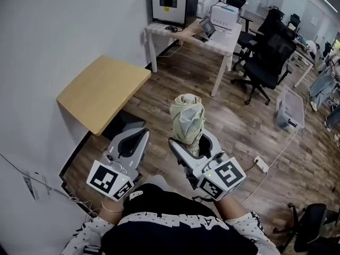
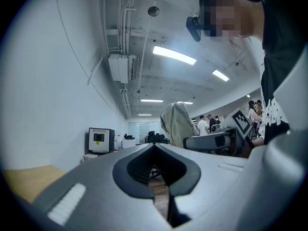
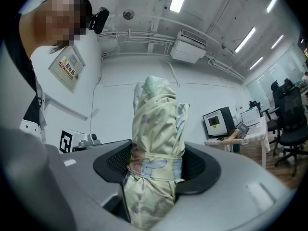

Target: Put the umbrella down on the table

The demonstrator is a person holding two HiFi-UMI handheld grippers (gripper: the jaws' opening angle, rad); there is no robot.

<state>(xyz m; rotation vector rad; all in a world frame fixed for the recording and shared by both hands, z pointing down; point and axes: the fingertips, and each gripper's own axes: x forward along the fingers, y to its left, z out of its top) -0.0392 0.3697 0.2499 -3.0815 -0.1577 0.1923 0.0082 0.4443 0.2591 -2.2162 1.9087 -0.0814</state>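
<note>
Right hand-held gripper (image 1: 197, 143) has the umbrella (image 1: 187, 118): the jaws stand wide around the folded bundle, their pads pressed on it at the strap. The pale yellow-green cloth stands upright out of the grip. From the right gripper view, the umbrella (image 3: 156, 138) fills the whole gap of the right hand-held gripper (image 3: 158, 163).

Left hand-held gripper (image 1: 139, 136) sits just beside it. Its own view shows the left hand-held gripper (image 2: 154, 146) with jaw tips together and nothing in them.

The umbrella hangs in the air over the plank floor (image 1: 175, 84), off the right edge of the wooden surface (image 1: 103, 92) and not touching it. That surface runs along the wall (image 1: 53, 36) on the left, and its near corner lies close to the left hand-held gripper.

One container shows, a clear plastic box (image 1: 289, 109) on the floor at far right with its lid on. What is in it I can't make out.

Open floor runs from the wooden surface's right edge to the white surface (image 1: 220, 45) at the back. That one carries a black monitor (image 1: 168, 4) and a laptop (image 1: 207, 28). Black office chairs (image 1: 268, 57) crowd the right side.
</note>
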